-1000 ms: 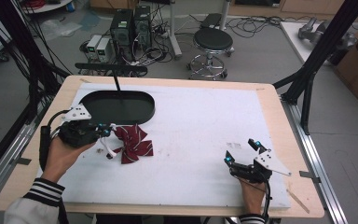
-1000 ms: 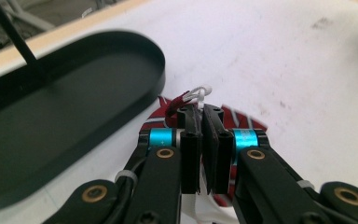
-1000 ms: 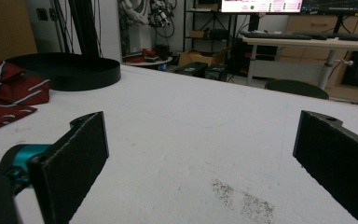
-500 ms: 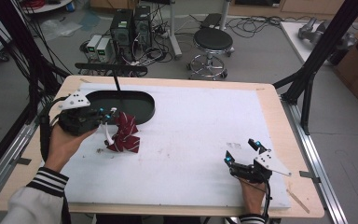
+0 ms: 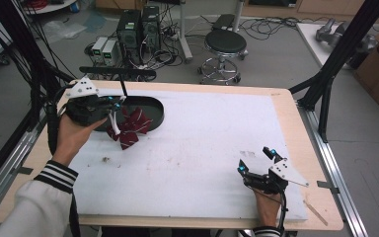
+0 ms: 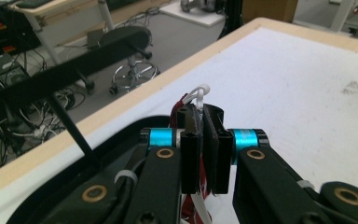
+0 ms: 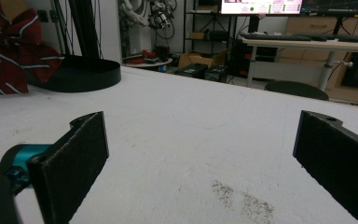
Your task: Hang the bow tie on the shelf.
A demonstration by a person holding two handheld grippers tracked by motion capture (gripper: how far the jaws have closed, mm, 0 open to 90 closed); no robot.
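Note:
A dark red striped bow (image 5: pixel 129 127) hangs above the white mat by its white loop (image 6: pixel 198 93), at the near edge of the black oval tray (image 5: pixel 154 106). My left gripper (image 5: pixel 112 104) is shut on that loop, and its jaws stand pressed together in the left gripper view (image 6: pixel 202 140). The bow (image 7: pixel 14 51) also appears lifted at far left in the right gripper view, beside the tray (image 7: pixel 81 72). My right gripper (image 5: pixel 257 163) rests near the mat's front right, open (image 7: pixel 200 163), nothing between its pads.
The white mat (image 5: pixel 207 148) covers most of the wooden table (image 5: pixel 296 118). A black bar on a thin post (image 5: pixel 121 76) rises from the tray's far side. Small dirt specks (image 7: pixel 242 198) mark the mat. Beyond the table stand a stool (image 5: pixel 225 42) and computer cases.
My left gripper has lifted the bow off the mat and carried it back and left toward the tray. The right gripper has stayed where it was.

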